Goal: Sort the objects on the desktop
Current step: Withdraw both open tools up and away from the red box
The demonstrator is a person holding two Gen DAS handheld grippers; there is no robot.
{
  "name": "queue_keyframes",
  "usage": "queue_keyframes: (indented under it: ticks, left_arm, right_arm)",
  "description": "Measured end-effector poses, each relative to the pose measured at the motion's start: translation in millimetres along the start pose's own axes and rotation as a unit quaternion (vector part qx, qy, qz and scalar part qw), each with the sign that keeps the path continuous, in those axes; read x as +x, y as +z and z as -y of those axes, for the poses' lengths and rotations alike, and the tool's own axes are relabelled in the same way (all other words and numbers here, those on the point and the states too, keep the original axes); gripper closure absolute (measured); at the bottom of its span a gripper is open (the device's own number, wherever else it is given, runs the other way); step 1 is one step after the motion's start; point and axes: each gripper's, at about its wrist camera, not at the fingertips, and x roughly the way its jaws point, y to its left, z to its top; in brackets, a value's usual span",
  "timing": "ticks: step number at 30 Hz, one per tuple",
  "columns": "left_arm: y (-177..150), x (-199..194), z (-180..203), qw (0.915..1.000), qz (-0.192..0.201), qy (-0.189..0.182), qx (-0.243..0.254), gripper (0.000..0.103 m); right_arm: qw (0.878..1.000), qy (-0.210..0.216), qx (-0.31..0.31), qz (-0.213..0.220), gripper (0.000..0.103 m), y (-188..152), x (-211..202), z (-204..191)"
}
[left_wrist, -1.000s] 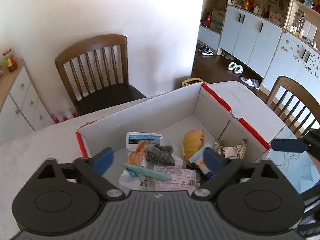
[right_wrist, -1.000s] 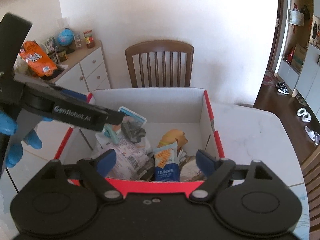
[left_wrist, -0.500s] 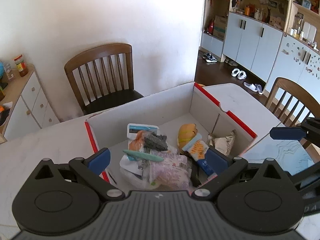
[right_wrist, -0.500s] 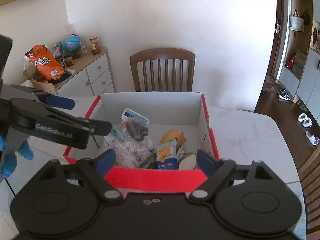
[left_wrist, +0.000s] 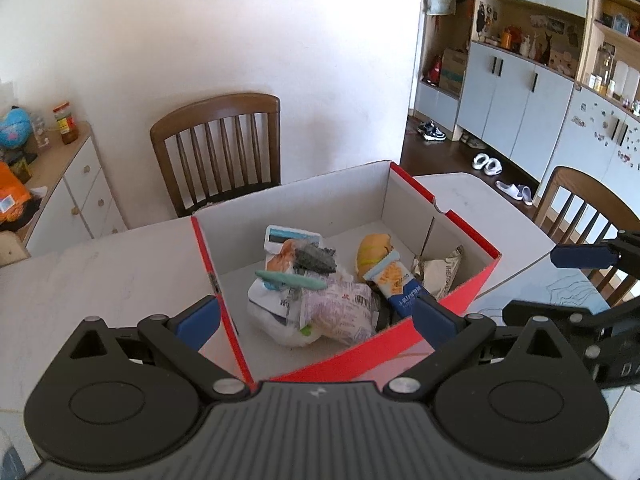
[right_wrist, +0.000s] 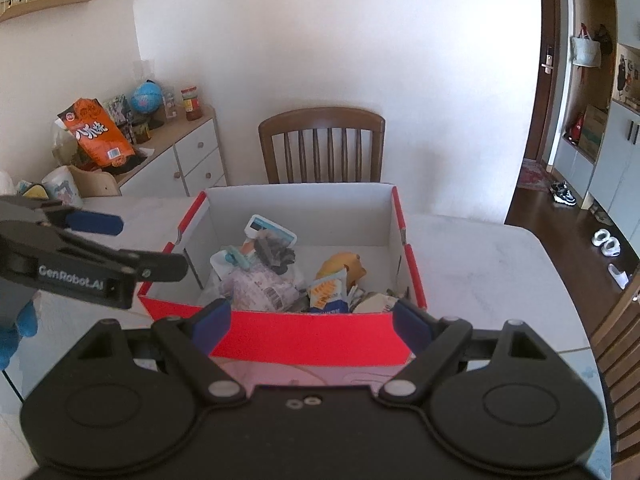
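Box (left_wrist: pixel 448 304) of red and white card sits on the table (left_wrist: pixel 100 276), and the things we sort lie heaped inside it. Our left gripper (left_wrist: pixel 316 318) hangs over the near left corner with jaws released and nothing between them; our right gripper (right_wrist: pixel 310 322) stands just short of the near wall, spread wide and empty too.

We judge nearly all of the heap light and soft. The pale bag (left_wrist: pixel 336 312) in front looks crinkly and slick, so we would pinch a gathered fold rather than its flat face. The snack pack (left_wrist: pixel 396 280) leans on the yellow toy (left_wrist: pixel 374 250); its sealed top edge offers a stiff seam to grip. The teal pen (left_wrist: pixel 290 280) lies across the top, thin and liable to roll, best taken across its middle. The foil packet (left_wrist: pixel 438 270) against the right wall should crush easily
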Motion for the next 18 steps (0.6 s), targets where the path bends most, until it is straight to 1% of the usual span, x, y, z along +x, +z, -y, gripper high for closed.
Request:
queue_keyframes:
  ticks: [3, 8, 15, 18]
  left_arm:
    - [-9.0, -7.0, 3.2, 1.0, 0.003, 0.003, 0.004, 0.001]
    - [-22.3, -20.0, 7.7, 0.9999, 0.014, 0.007, 0.002, 0.001]
    - [-35.6, -36.7, 15.3, 0.9997, 0.022, 0.004, 0.006, 0.001]
    - [-40.5, -41.5, 16.9, 0.9997, 0.022, -0.003, 0.003, 0.001]
  right_arm:
    - [1.0, -0.006, -0.003, 0.006, 0.015, -4.4, -5.4, -1.0]
    - [1.0, -0.004, -0.013, 0.015, 0.015, -10.7, -13.4, -5.3]
    - [1.0, -0.002, -0.002, 0.027, 0.015, -13.3, -23.9, -5.7]
    - [1.0, 0.0, 0.0, 0.028, 0.015, -15.1, -27.3, -5.9]
